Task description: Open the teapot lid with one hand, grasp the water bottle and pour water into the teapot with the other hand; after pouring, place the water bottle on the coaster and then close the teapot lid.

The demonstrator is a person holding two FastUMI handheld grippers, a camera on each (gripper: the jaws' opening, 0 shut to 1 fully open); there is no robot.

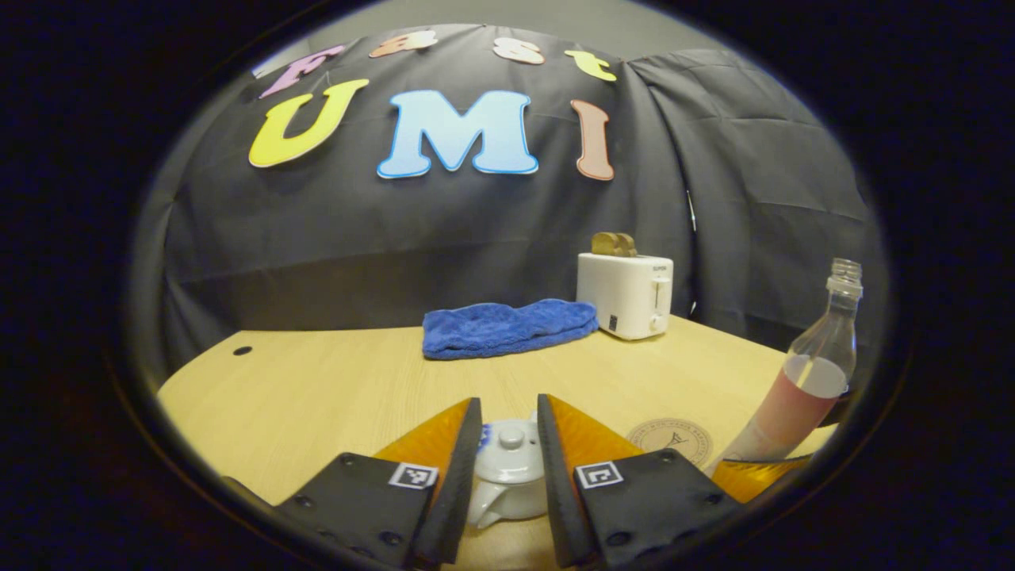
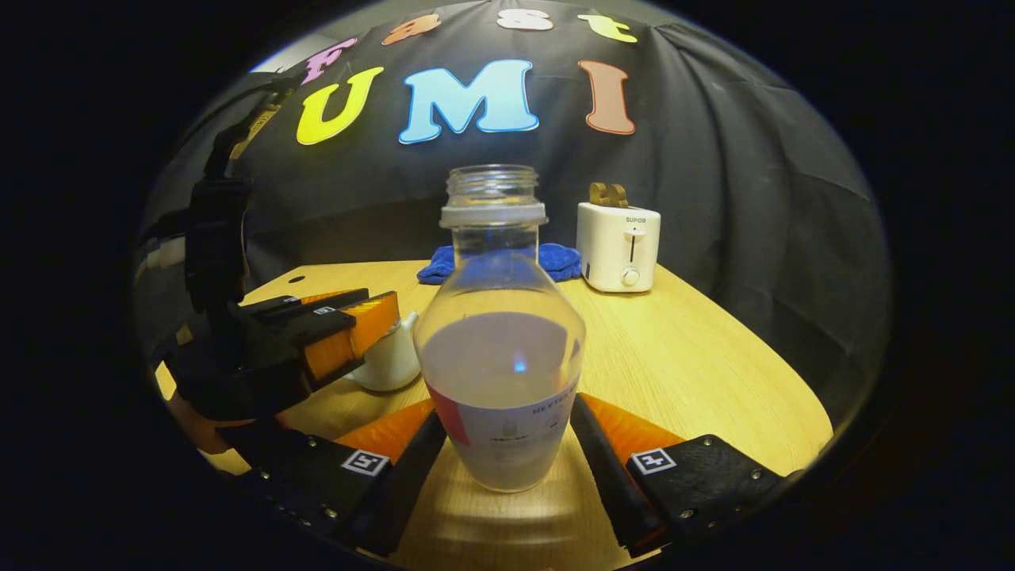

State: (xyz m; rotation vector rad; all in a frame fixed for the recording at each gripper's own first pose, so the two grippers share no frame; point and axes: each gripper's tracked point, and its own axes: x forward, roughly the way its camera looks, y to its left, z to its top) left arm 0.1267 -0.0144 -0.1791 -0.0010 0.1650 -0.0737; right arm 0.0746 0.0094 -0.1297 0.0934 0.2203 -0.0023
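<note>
Left gripper (image 1: pixel 509 444) is seen straddling the teapot (image 1: pixel 507 484); the lid (image 1: pixel 511 438) is still on, with its knob between the fingers. Whether the pads touch it cannot be told; a narrow gap is visible each side. The teapot's lower body is cut off by the fingers.

Right gripper (image 2: pixel 501 444) is closed on the bottle (image 2: pixel 499 373), both fingers pressed against its lower body. The bottle is uncapped, upright, its base on the table (image 2: pixel 690 357), partly filled. The coaster (image 1: pixel 670 440) is seen flat between teapot and bottle, its print too faint to read.

At the back: towel (image 1: pixel 507 327) and toaster (image 1: pixel 626 295), near each other. In the right gripper view the towel is partly hidden behind the bottle.
</note>
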